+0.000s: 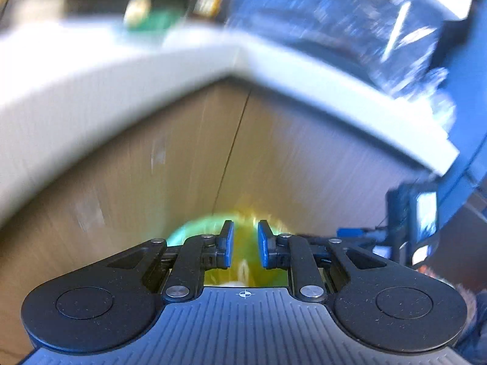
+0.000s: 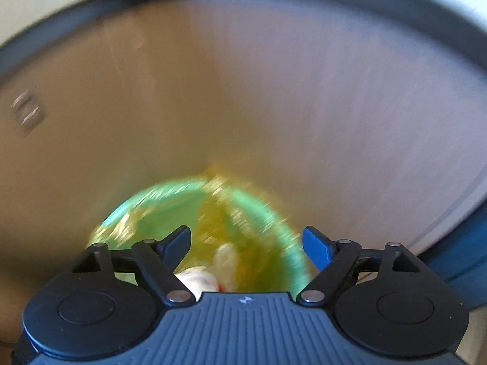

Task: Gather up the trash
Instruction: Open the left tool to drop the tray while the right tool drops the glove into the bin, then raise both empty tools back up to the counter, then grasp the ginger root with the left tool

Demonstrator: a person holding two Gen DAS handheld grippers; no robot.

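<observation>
A green bin point(image 2: 121, 210) with a yellow liner point(image 2: 219, 213) stands on the floor against a wooden cabinet front. White crumpled trash point(image 2: 197, 279) lies inside it. My right gripper point(image 2: 246, 234) hangs just above the bin mouth, jaws spread wide with nothing between the pads. In the left wrist view the same bin point(image 1: 179, 234) shows blurred beyond my left gripper point(image 1: 245, 228). Its blue pads stand a narrow gap apart, and only the blurred yellow-green of the bin shows through the gap.
A white countertop edge point(image 1: 121, 70) juts out above the wooden cabinet front point(image 1: 182, 152). On the counter sit a blue plastic bag point(image 1: 334, 15) and small blurred items point(image 1: 155, 19). A dark device with a small screen point(image 1: 423, 213) is at the right.
</observation>
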